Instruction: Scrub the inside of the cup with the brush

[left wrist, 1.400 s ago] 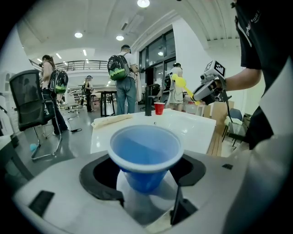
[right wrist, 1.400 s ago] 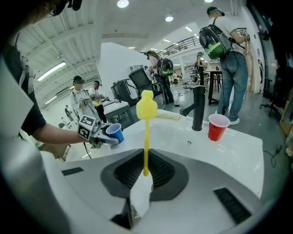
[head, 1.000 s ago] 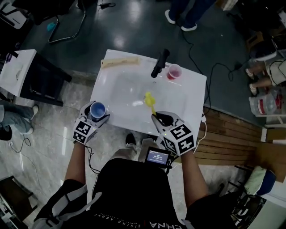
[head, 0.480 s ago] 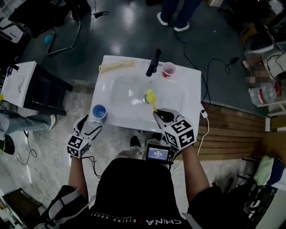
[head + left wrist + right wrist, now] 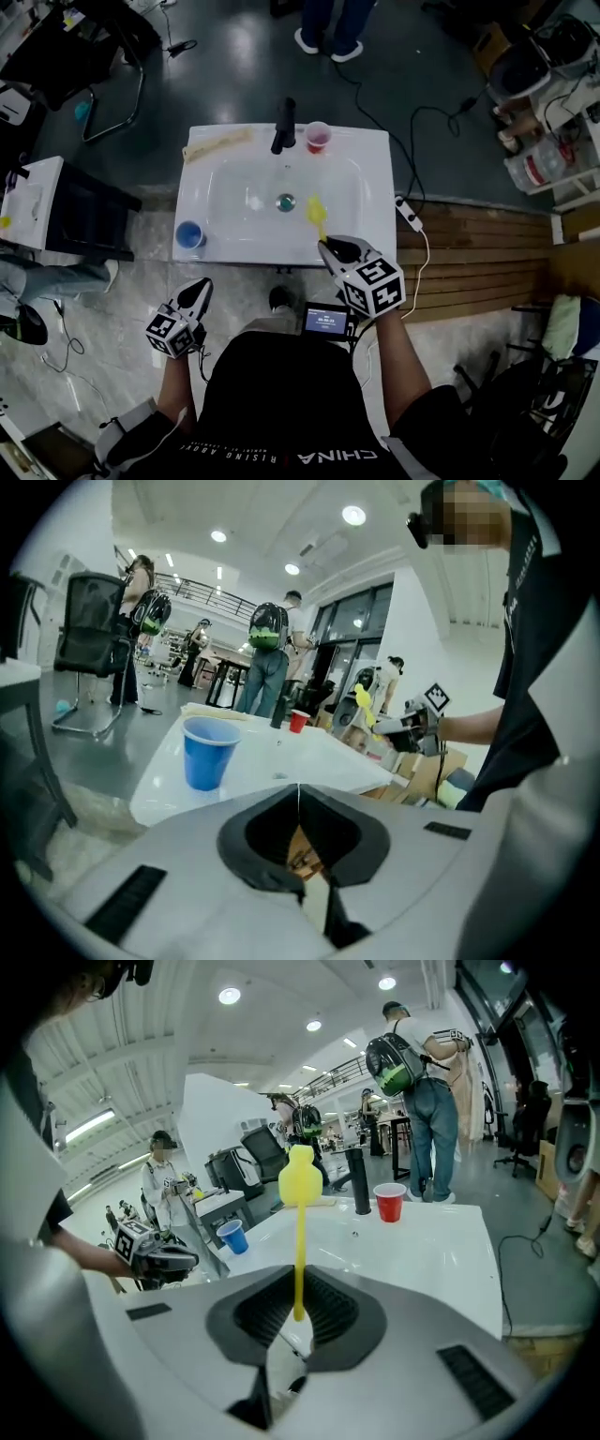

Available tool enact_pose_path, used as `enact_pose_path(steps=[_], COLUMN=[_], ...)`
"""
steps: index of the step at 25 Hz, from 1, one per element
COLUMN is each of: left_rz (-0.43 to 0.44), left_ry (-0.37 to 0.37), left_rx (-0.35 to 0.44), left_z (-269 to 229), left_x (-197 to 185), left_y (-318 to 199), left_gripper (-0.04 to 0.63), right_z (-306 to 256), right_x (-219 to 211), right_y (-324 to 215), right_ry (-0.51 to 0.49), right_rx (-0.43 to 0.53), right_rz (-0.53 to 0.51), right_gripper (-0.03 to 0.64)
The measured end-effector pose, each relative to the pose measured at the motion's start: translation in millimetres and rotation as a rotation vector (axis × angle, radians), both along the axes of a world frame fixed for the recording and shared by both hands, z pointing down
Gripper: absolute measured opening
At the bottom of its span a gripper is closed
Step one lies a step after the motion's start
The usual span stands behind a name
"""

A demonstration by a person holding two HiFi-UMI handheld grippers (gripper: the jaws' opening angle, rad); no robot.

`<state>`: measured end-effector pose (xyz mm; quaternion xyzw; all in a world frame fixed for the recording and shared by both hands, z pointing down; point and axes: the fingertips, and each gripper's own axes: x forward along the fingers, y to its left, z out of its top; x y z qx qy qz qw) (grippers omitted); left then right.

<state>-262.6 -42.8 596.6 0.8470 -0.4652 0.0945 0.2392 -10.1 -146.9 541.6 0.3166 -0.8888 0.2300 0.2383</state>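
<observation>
A blue cup [image 5: 189,234] stands upright on the front left corner of the white washbasin [image 5: 375,178], apart from both grippers. My left gripper [image 5: 201,291] hangs below that corner, off the basin. Its jaws have just been closing and now meet with nothing between them. From the left gripper view the blue cup [image 5: 208,752] stands ahead of the left gripper [image 5: 298,789]. My right gripper [image 5: 328,248] is shut on the handle of the yellow brush [image 5: 316,214], whose head reaches over the bowl's front right. In the right gripper view the yellow brush [image 5: 300,1180] rises from the right gripper [image 5: 298,1312].
A black faucet [image 5: 283,125] and a red cup [image 5: 318,138] stand at the basin's back edge, with a pale wooden strip [image 5: 217,145] at the back left. The drain [image 5: 285,202] lies mid-bowl. A white side table [image 5: 28,202] stands left. A power strip [image 5: 406,214] lies right.
My left gripper let go of the blue cup, drew back off the basin toward the person and shut. The cup stayed on the corner. The right gripper with the brush pulled back a little.
</observation>
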Motion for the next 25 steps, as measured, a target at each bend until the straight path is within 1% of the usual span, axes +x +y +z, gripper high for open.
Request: enact_pose_path(steps=[2,4,5,8,11,14,18,21,25], left_rz=[0.016,0.058,0.09,0.174,0.191,0.175,0.164,0.141,0.086], left_ry=[0.093,0.153,0.163,0.155,0.18,0.192,0.174,0.162,0.171], left_rx=[-0.013,-0.027,-0.035,-0.049,-0.047,-0.035,-0.008,0.006,0.003], left_z=[-4,-11,-13,-18,-29,-40,-50,-52,-48], left_x=[29,62,78,120,149,165,178,175,168], left_y=[6,13,18,34,49,58,73,86,98], left_gripper=[0.005,0.005,0.005,0.005,0.005,0.005,0.005,0.005,0.005], right_z=[1,2,2,6,9,9,8,8,10], right_x=[10,20,25,38,47,51,50,47,47], right_y=[12,27,35,58,80,99,120,134,150], right_ry=[-0.005,-0.008,-0.009,-0.024,-0.061,-0.088,-0.106,-0.119,-0.122], right_rx=[0.003,0.007,0.011,0.015,0.008,0.013,0.027,0.036,0.044], right_rz=[0.001,-0.005,-0.007,0.005,0.031,0.042,0.03,0.017,-0.003], right_gripper=[0.037,0.037,0.037,0.037,0.037,0.037,0.037,0.037,0.037])
